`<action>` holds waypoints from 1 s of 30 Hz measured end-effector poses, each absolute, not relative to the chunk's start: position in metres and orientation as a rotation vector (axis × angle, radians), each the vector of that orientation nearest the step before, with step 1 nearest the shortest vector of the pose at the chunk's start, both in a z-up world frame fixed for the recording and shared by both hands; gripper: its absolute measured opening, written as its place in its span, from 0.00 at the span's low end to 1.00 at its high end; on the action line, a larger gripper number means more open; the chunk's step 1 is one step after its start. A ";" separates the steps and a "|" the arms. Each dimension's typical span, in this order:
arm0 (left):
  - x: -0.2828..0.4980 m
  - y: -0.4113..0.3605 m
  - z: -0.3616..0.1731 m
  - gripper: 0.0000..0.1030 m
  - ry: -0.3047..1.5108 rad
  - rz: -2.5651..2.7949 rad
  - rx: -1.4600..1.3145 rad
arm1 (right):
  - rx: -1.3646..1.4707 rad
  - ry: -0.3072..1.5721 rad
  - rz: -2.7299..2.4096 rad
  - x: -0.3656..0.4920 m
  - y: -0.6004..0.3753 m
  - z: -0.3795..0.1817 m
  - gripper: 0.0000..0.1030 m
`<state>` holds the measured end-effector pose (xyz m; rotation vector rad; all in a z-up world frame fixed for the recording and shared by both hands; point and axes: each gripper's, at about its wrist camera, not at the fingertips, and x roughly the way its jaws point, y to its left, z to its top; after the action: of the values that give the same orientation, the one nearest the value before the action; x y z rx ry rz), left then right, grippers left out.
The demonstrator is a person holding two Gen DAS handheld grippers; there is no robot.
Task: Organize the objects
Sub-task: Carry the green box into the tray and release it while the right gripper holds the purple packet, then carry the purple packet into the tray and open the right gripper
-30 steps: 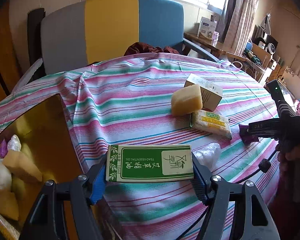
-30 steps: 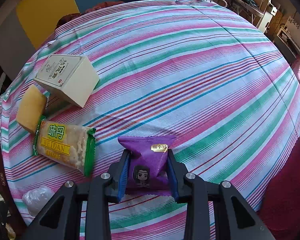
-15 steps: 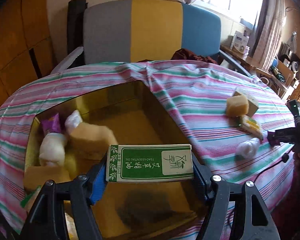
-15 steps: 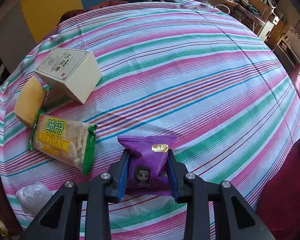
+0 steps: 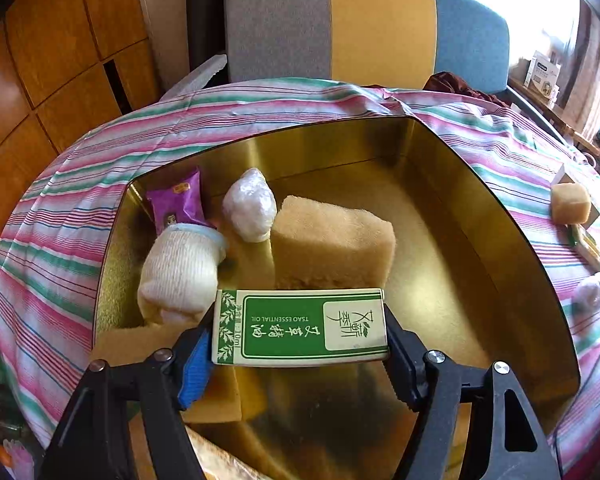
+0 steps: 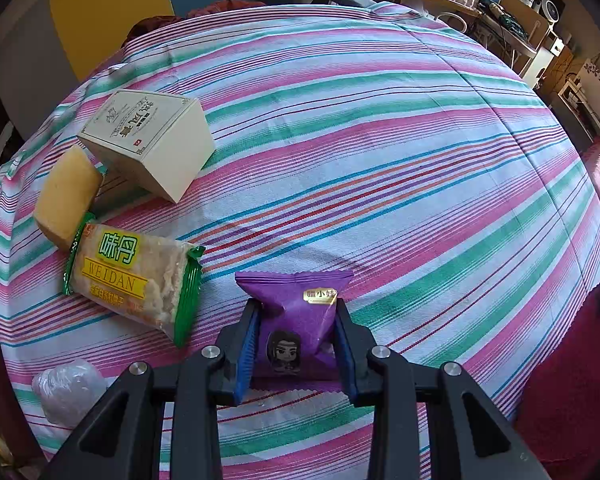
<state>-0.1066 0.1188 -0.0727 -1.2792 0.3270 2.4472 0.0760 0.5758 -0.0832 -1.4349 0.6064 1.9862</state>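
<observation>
Left gripper (image 5: 300,344): clamped end to end on green-and-white essential oil box (image 5: 300,326); box level, above the near part of gold tin (image 5: 500,216), not resting on the floor of it.
Right gripper (image 6: 296,344): closed on purple snack packet (image 6: 296,312); packet gripped by its sides, top edge projecting forward over striped tablecloth (image 6: 380,140).
Gold tin: open, on the striped cloth; holds a second purple packet (image 5: 178,204) against the far left wall, white knitted roll (image 5: 180,268) just in front of it, clear-wrapped white lump (image 5: 250,208) beside large sponge block (image 5: 332,244).
Table, right wrist view: cream carton (image 6: 152,144) tilted, one edge propped on small sponge block (image 6: 66,196); Weidan biscuit pack (image 6: 134,276) just beside that sponge and left of the held packet; clear-wrapped lump (image 6: 66,390) near the lower left edge.
Table, left wrist view: same small sponge (image 5: 570,202) visible at far right, well apart from the tin.
Background: chair (image 5: 360,24) with grey, yellow and blue panels behind the table.
</observation>
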 end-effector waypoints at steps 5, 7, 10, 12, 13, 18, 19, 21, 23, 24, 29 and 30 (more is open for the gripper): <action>-0.112 0.122 -0.074 0.77 0.339 2.436 -1.303 | -1.435 0.607 1.987 0.077 0.576 -0.083 0.33; -0.111 0.122 -0.073 0.77 0.343 2.446 -1.298 | -1.436 0.606 1.988 0.077 0.576 -0.083 0.33; -0.109 0.120 -0.071 0.77 0.327 2.470 -1.285 | -1.436 0.604 1.989 0.076 0.576 -0.083 0.33; -0.106 0.117 -0.067 0.77 0.310 2.491 -1.267 | -1.436 0.605 1.989 0.076 0.576 -0.083 0.33; -0.104 0.115 -0.064 0.77 0.304 2.510 -1.254 | -1.435 0.605 1.989 0.077 0.576 -0.082 0.33; -0.090 0.104 -0.042 0.77 0.232 2.580 -1.177 | -1.424 0.612 1.990 0.077 0.576 -0.081 0.33; -0.086 0.102 -0.038 0.77 0.224 2.590 -1.160 | -1.422 0.611 1.990 0.077 0.576 -0.081 0.33; -0.078 0.097 -0.030 0.77 0.201 2.605 -1.128 | -1.410 0.610 1.988 0.078 0.576 -0.079 0.33; -0.072 0.092 -0.023 0.77 0.186 2.613 -1.106 | -1.380 0.620 2.009 0.079 0.575 -0.075 0.32; -0.068 0.090 -0.021 0.77 0.180 2.615 -1.096 | -1.362 0.628 2.029 0.080 0.575 -0.072 0.32; -0.056 0.079 -0.012 0.77 0.160 2.623 -1.067 | -1.264 0.619 2.168 0.078 0.570 -0.052 0.32; -0.054 0.077 -0.011 0.77 0.158 2.626 -1.064 | -1.247 0.608 2.201 0.076 0.568 -0.047 0.32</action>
<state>-0.0537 0.0767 -0.0109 -1.0639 0.1579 2.6263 0.0764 0.5675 -0.0466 -1.2472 0.6082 2.2014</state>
